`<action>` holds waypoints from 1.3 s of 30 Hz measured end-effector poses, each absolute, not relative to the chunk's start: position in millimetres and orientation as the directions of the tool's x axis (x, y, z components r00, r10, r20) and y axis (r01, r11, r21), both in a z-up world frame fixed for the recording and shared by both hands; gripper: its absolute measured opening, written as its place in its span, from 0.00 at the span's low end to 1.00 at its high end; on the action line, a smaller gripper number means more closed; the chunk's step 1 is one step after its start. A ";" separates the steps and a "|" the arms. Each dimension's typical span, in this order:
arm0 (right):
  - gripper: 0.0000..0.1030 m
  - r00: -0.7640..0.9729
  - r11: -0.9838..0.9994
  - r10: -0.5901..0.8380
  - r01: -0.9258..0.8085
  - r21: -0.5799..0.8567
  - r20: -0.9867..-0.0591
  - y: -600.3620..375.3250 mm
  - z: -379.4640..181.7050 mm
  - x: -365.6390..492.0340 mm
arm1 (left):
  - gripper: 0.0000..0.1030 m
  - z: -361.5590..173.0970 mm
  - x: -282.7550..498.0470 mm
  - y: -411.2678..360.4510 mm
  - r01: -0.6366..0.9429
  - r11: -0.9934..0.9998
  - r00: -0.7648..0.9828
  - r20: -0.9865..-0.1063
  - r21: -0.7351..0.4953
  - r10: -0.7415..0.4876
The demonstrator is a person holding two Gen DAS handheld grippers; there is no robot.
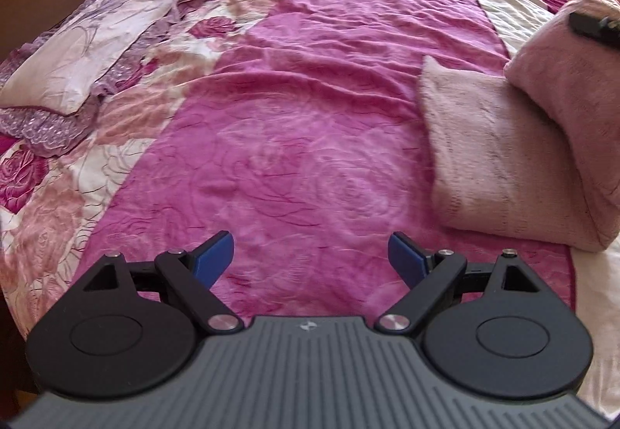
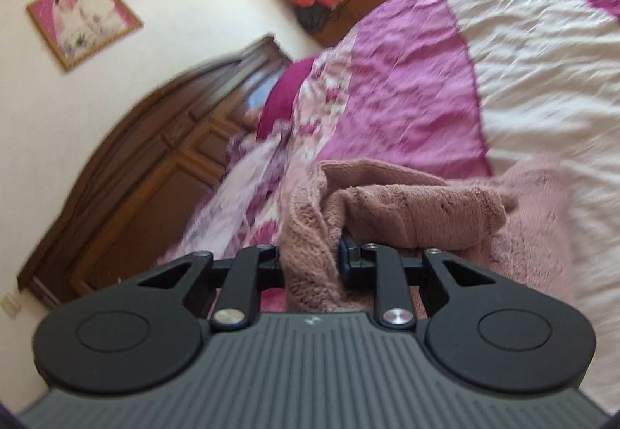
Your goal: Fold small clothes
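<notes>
Right gripper [image 2: 312, 266] clamped on pink fleece garment [image 2: 407, 212] — carry the fold across evenly. Left gripper [image 1: 310, 258] gapes empty over bedspread [image 1: 310, 119]; should pin the crease.

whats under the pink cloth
The pink cloth lies on the magenta blanket and the white sheet. Whatever is beneath its folds is hidden.

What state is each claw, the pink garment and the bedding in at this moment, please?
Left claw: open, empty, above the blanket.
Right claw: shut on the pink garment.
Pink garment: partly folded, one part lifted by the right claw.
Magenta blanket: spread on the bed, wrinkled.
Floral pillow: lying flat, rumpled.
</notes>
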State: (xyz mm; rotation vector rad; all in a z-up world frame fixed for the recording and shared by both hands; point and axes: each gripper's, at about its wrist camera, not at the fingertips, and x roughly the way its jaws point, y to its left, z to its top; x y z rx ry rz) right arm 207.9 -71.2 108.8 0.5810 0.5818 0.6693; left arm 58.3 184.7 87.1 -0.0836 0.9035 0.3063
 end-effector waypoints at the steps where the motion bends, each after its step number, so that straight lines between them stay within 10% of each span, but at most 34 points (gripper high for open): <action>1: 0.24 0.627 0.651 0.708 -0.403 0.643 -0.324 -59.8 103.8 208.6 | 0.88 86.6 57.8 188.7 -0.304 0.951 0.576 -0.784 0.058 0.232; 8: 0.29 0.530 0.739 0.673 -0.462 0.490 -0.515 1.6 69.1 202.4 | 0.89 90.5 63.8 204.8 -0.292 0.954 0.585 -0.777 0.065 0.232; 13: 0.50 0.550 0.733 0.680 -0.525 0.432 -0.486 7.1 73.7 176.2 | 0.89 108.9 76.2 203.0 -0.241 0.967 0.618 -0.755 0.083 0.219; 39: 0.51 0.797 0.897 0.389 -0.215 0.385 -0.462 -111.1 63.4 152.8 | 0.94 99.6 208.1 78.9 0.260 0.960 0.703 -0.701 0.101 -0.117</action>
